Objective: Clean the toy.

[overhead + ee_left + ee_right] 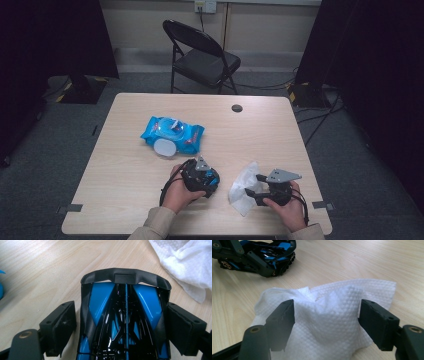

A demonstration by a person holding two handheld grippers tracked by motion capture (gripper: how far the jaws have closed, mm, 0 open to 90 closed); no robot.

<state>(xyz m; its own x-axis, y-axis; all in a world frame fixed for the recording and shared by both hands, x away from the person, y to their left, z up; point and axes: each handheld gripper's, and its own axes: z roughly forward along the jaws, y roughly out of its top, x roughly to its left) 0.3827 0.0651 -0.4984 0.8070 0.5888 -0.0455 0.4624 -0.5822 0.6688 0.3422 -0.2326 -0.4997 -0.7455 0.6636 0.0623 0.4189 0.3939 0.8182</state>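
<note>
High view: a light wooden table [125,165] carries a blue pack of wipes [172,134] toward its far left, a small dark hole [237,108] near the far edge, and a black folding chair [200,55] stands beyond it. Near the front edge, the left gripper [202,181] holds a black and blue toy car [206,179], with the left hand [177,192] wrapped behind it. Just to its right lies a crumpled white wipe [244,190], and the right gripper [254,192], held in the right hand [285,207], sits against that wipe.

Left gripper view: the toy car [125,322] fills the gap between the two black jaws, its nose pointing away; both pads bear on its sides, so the jaws are closed on it. A corner of the white wipe [185,262] lies on the table beyond.

Right gripper view: the right gripper [325,318] has its jaws set wide apart, one on either side of the wipe [329,315], which is bunched up on the table between them. The pads do not press it; nothing is gripped. The car [262,255] sits well beyond.
</note>
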